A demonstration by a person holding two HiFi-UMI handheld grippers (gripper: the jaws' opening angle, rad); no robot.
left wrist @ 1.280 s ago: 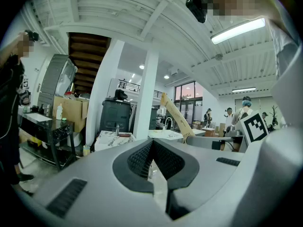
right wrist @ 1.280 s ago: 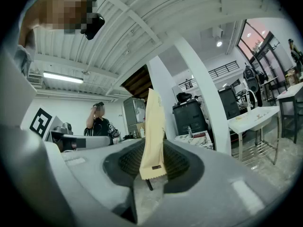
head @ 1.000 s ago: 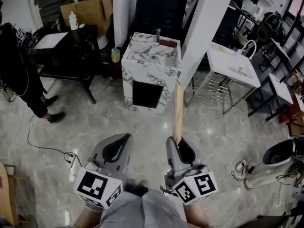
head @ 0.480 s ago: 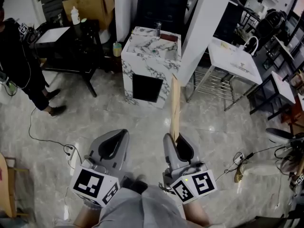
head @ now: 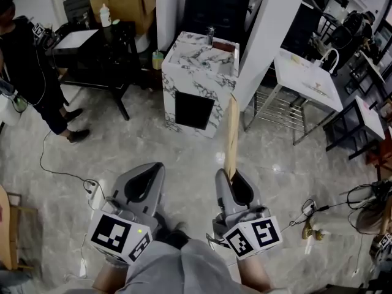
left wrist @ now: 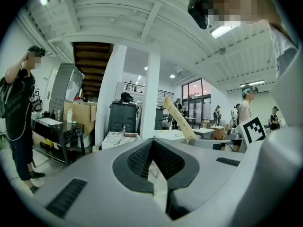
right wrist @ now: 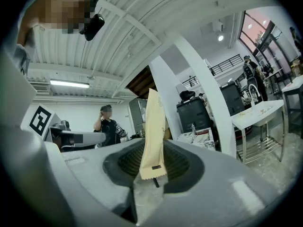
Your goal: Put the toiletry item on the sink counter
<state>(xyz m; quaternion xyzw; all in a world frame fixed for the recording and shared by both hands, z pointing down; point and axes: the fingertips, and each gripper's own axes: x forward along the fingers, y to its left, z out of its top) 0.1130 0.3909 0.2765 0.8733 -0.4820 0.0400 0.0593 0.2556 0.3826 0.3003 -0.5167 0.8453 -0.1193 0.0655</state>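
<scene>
Slim beige packet (head: 231,136) — upright (in jaws).

This is a workshop or test lab, not a home: a free-standing marble-look sink counter (head: 199,60) stands alone on a polished floor (head: 171,152) among white pillars (head: 272,29), metal-legged work tables (head: 306,78) and a cardboard box (head: 128,2). Loose cables (head: 327,207) trail across the floor, and bare ceiling beams (left wrist: 118,13) run overhead.

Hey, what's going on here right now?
A person faces a marble sink counter some way off, a gripper in each hand. The right gripper is clamped on a long beige toiletry packet sticking out ahead. The left gripper is shut and empty. The packet is not yet on the counter.
</scene>
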